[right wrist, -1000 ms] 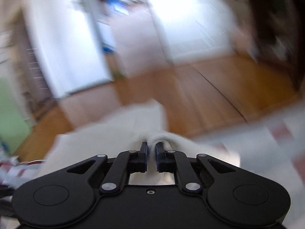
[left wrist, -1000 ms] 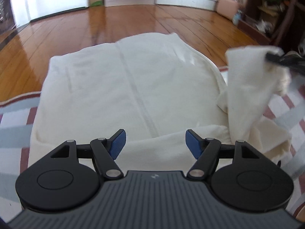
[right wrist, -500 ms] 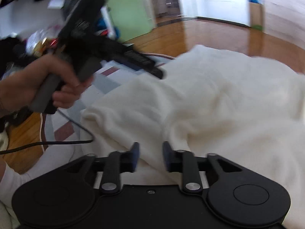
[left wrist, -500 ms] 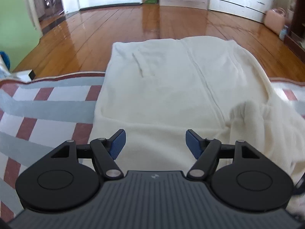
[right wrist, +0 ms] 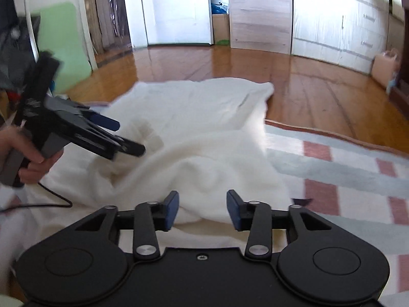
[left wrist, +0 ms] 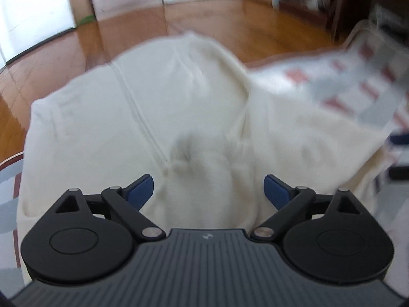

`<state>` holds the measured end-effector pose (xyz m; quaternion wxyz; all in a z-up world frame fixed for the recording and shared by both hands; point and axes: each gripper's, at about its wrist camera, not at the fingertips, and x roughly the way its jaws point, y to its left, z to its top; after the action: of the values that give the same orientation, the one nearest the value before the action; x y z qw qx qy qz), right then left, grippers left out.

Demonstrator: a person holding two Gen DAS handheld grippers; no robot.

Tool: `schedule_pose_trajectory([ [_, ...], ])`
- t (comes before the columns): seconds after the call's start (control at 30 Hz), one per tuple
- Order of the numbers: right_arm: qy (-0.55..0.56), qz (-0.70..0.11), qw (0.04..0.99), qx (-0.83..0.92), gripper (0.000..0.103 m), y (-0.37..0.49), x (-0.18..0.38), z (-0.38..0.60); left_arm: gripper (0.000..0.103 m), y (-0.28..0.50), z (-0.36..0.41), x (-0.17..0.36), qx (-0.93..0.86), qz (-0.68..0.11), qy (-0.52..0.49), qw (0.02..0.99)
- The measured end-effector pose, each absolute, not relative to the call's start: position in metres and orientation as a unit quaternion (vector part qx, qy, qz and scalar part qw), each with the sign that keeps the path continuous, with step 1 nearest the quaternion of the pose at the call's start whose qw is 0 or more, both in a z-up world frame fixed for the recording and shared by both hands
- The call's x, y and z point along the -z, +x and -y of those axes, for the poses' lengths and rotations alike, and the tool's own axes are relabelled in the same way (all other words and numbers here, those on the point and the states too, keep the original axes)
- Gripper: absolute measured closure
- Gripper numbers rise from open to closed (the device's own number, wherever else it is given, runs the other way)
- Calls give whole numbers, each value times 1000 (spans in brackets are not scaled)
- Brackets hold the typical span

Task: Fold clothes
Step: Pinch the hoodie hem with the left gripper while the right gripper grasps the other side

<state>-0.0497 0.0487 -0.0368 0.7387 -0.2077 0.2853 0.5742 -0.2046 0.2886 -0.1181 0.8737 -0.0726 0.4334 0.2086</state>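
Item one: cream garment [left wrist: 143, 117], a fleecy zip-front piece. I find it spread on the striped rug [right wrist: 358, 179], its far end overhanging onto the wooden floor [right wrist: 319, 89]. Its long axis runs away from me toward the white cupboards; in my left wrist view the centre seam slants from near right to far left. The near end is bunched into soft folds; which end is collar or hem I cannot tell.

Item two: left gripper [left wrist: 208, 192]. My left view is blurred by motion. Its blue fingers [left wrist: 140, 190] stand apart over a raised fold of the garment, the cloth lying between them without being pinched, and they are closing. In my right wrist view I see the same gripper [right wrist: 127, 138] at the left, carried by a hand [right wrist: 30, 158], angled down at the crumpled cloth, a black cable trailing beneath.

Item three: right gripper [right wrist: 202, 211]. Its blue fingers [right wrist: 171, 211] are parted and opening, a hump of the garment between them, the pads clear of it, nothing gripped.

Item four: rug. Grey, white and dull-red blocks, showing to the right of the garment.
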Motion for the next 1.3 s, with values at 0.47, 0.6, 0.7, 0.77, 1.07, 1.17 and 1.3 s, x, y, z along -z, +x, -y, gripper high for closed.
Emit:
schedule_pose_trajectory([
  [0.47, -433, -219, 753, -446, 55, -43, 96, -84, 53, -408, -312, 76, -393, -262, -235, 849],
  [0.6, -398, -238, 772, -434, 55, -33, 96, -84, 53, -439, -323, 111, -445, -307, -284, 792],
  [0.7, -379, -241, 781, -434, 58, -29, 94, -83, 53, -453, -337, 110, -431, -274, -332, 793],
  [0.77, -373, -231, 785, -437, 94, -33, 86, -83, 46, -446, -343, 102, -428, -271, -309, 805],
  [1.07, -256, -279, 875, -302, 96, 8, 82, -54, 37, -390, -360, 99, -372, -315, -249, 837],
  [1.17, -281, -336, 869, -229, 94, 30, 105, -47, 36, -373, -358, 109, -345, -344, -245, 838],
  [1.3, -225, -345, 861, -300, 85, 32, 81, -35, 32, -358, -351, 123, -312, -372, -245, 839],
])
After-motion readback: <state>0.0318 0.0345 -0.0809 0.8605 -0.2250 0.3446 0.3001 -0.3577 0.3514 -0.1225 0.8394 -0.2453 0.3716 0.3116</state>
